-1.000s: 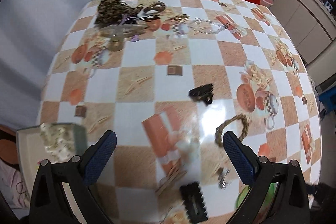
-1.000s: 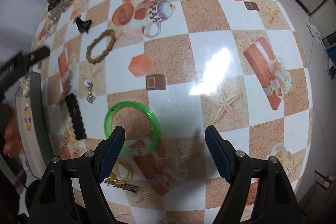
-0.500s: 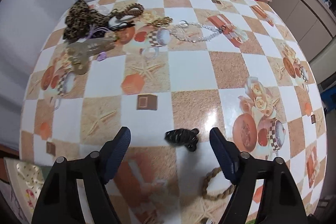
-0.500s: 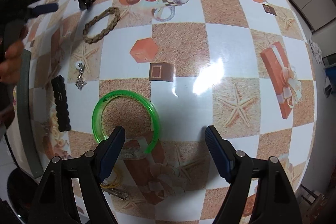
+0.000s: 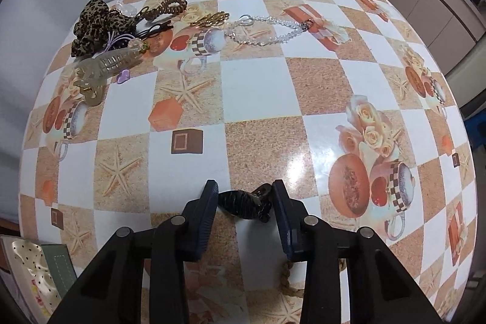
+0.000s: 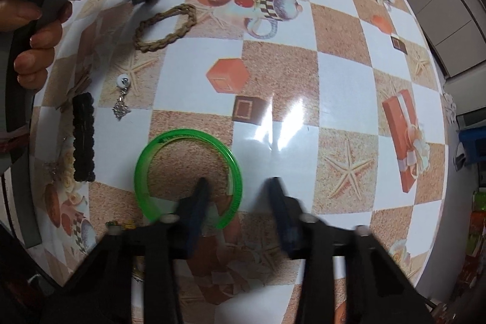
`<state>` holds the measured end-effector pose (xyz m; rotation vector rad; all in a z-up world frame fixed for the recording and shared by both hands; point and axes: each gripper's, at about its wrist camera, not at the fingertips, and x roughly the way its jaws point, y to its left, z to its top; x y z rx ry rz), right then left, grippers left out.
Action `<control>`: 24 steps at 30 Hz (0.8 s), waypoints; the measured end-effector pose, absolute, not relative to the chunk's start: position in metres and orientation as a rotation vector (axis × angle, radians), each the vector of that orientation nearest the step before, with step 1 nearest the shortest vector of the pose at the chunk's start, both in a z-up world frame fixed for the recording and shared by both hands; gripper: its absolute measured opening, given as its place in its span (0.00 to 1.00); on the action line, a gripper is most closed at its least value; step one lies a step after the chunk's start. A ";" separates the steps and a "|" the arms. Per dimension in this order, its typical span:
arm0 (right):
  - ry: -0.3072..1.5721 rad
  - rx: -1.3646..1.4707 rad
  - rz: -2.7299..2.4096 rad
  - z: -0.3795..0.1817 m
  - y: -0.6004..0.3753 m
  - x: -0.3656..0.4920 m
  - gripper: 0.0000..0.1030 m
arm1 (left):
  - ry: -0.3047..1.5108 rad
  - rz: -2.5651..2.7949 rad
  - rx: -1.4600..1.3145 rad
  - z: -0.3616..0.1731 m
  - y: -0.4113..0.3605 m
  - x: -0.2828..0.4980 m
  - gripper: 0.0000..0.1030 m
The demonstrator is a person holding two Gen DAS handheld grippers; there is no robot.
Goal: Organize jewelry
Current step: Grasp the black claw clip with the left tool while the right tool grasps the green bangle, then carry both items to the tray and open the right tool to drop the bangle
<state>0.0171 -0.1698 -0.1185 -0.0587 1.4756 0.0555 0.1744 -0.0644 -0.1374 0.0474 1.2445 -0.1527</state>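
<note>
Left gripper [image 5: 244, 185]: pointed steeply down at the table, jaws closing. A second ago they stood wide with the clip well ahead. Now they bracket the black claw clip [image 5: 243, 204], and the pads look to be meeting its two ends.

Right gripper [image 6: 238, 181]: pointed straight down, blurred, jaws closing from wide. One finger now stands inside the green bangle, the other outside. The rim is between them with a gap, so it is not yet pinched.

Reading: both pick-ups are at the grasp stage and nothing is lifted yet.

1. Table [image 5: 258, 81]: checked oilcloth, with loose pieces scattered over it.
2. Box [image 5: 57, 257]: at the near-left edge, probably the destination.
3. Green bangle [image 6: 188, 133]: lies flat, opening upward, near the table's front edge. It is a ring, so it has no long axis. The right-hand arc is the part offered to the jaws.
4. Braided rope bracelet [image 6: 164, 29]: a flat loop, beyond the bangle.
5. Black barrette [image 6: 82, 138]: left of the bangle, long axis running away from the camera.
6. Black claw clip: mid-table, long axis running jaw to jaw and dipping slightly to the right.
7. Pendant charm [image 6: 121, 108]: beside the barrette's far end.
</note>
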 end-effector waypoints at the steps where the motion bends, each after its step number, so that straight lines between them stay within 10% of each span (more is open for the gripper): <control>1: 1.478 -0.050 0.053 -0.118 -0.171 0.018 0.07 | 1.240 -0.157 0.045 -0.136 -0.064 0.173 0.40; 24: 1.461 0.256 0.095 -0.069 -0.227 0.020 0.06 | 1.194 -0.205 -0.030 -0.059 -0.023 0.086 0.40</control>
